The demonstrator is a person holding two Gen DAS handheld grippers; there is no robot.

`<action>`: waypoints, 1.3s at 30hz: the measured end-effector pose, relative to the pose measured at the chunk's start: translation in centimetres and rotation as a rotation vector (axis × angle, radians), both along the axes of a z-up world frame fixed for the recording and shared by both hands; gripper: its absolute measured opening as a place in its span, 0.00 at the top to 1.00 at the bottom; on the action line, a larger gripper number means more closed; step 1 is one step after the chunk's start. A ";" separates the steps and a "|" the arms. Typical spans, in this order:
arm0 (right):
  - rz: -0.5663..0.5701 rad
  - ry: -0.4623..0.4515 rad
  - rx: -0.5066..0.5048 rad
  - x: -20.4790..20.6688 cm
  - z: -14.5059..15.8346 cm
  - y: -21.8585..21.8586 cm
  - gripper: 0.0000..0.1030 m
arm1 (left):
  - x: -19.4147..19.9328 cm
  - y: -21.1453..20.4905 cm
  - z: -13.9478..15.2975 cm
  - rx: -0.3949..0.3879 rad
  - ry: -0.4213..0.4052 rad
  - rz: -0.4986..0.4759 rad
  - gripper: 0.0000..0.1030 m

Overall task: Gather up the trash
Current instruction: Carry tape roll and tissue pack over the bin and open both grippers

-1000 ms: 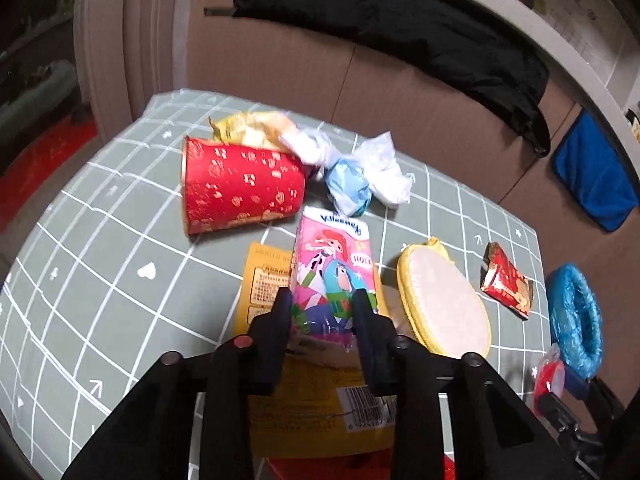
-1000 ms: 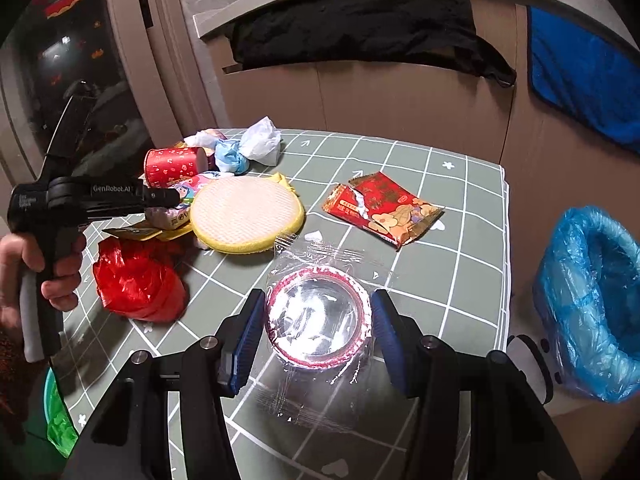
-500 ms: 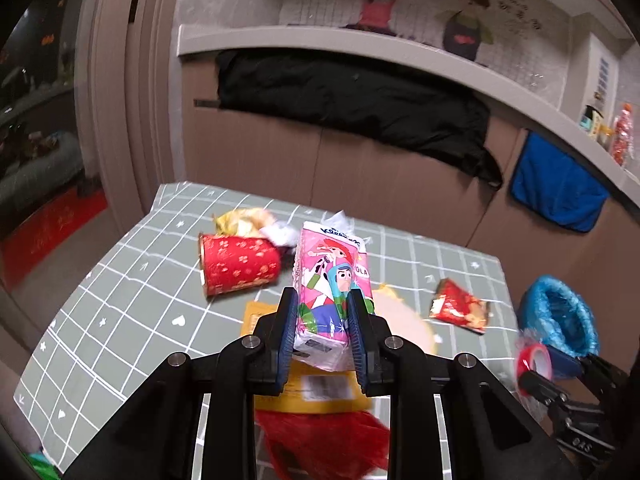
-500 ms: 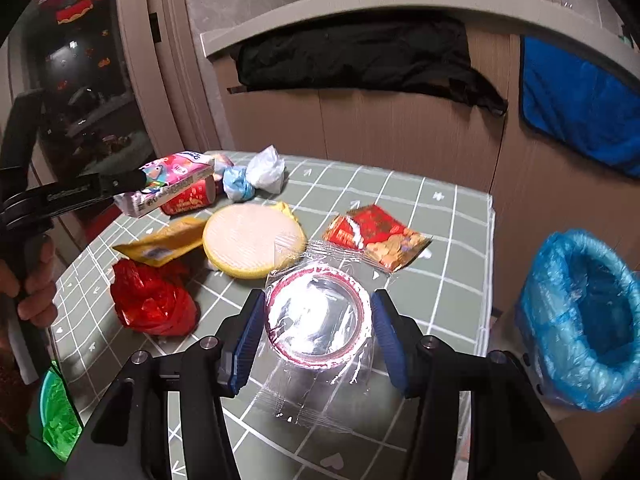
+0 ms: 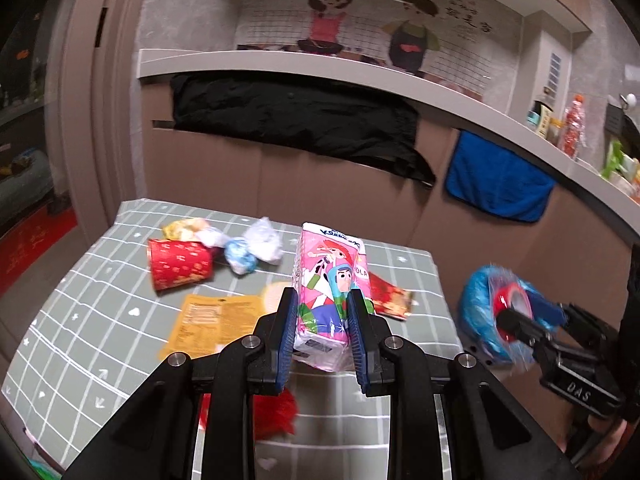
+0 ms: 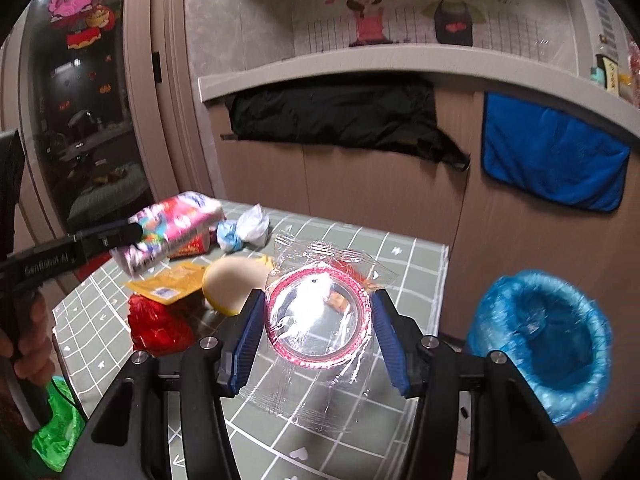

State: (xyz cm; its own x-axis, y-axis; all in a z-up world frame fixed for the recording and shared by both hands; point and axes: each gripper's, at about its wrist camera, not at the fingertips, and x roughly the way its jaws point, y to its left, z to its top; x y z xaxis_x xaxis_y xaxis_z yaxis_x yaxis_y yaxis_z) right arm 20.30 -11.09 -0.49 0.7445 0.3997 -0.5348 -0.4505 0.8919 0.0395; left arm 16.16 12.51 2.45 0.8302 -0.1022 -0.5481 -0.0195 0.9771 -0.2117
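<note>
While the left gripper (image 5: pixel 322 330) clamps a pink tissue pack (image 5: pixel 330 280) and the right gripper (image 6: pixel 318 330) a plastic-wrapped red-rimmed lid (image 6: pixel 318 318), one red cup (image 5: pixel 180 264) lies toward the tabletop's (image 5: pixel 80 320) far left corner.

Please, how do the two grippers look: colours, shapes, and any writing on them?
Both are black plastic with angular, triangular frames and silver screw heads. The left gripper and right gripper have flat blue ribbed pads. White lettering marks their handles, "GenRobot.AI" on the left; the right's reads partly "DAS".
</note>
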 end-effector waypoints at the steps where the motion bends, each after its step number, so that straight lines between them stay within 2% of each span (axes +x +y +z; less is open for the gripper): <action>1: -0.003 -0.009 0.002 -0.1 0.3 -0.2 0.51 | -0.1 -0.5 0.2 0.002 -0.004 -0.008 0.75; 10: -0.042 -0.094 -0.003 -0.8 2.9 -3.1 0.51 | 0.1 -4.6 1.7 -0.016 -0.072 -0.066 0.75; 14: -0.075 -0.137 0.004 -0.4 4.1 -5.2 0.51 | 1.6 -7.2 2.3 -0.027 -0.097 -0.105 0.75; 21: -0.185 -0.186 0.024 0.9 5.3 -11.3 0.51 | 5.5 -14.2 2.5 -0.013 -0.147 -0.209 0.75; 26: -0.298 -0.180 0.031 2.1 4.8 -17.1 0.51 | 8.2 -19.5 1.5 -0.017 -0.145 -0.300 0.75; 32: -0.394 -0.162 0.026 2.9 3.6 -21.2 0.51 | 10.4 -24.3 0.0 -0.004 -0.113 -0.371 0.75; 39: -0.445 -0.107 0.050 4.4 1.7 -24.4 0.51 | 12.6 -27.4 -1.9 0.009 -0.064 -0.412 0.75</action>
State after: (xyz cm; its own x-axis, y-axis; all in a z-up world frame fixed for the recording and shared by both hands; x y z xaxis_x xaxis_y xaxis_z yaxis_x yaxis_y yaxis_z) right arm 24.68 -35.50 1.25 0.8997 0.0518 -0.4334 -0.0280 0.9977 0.0611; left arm 28.79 -14.92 0.50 0.7531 -0.4287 -0.4990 0.3869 0.9021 -0.1911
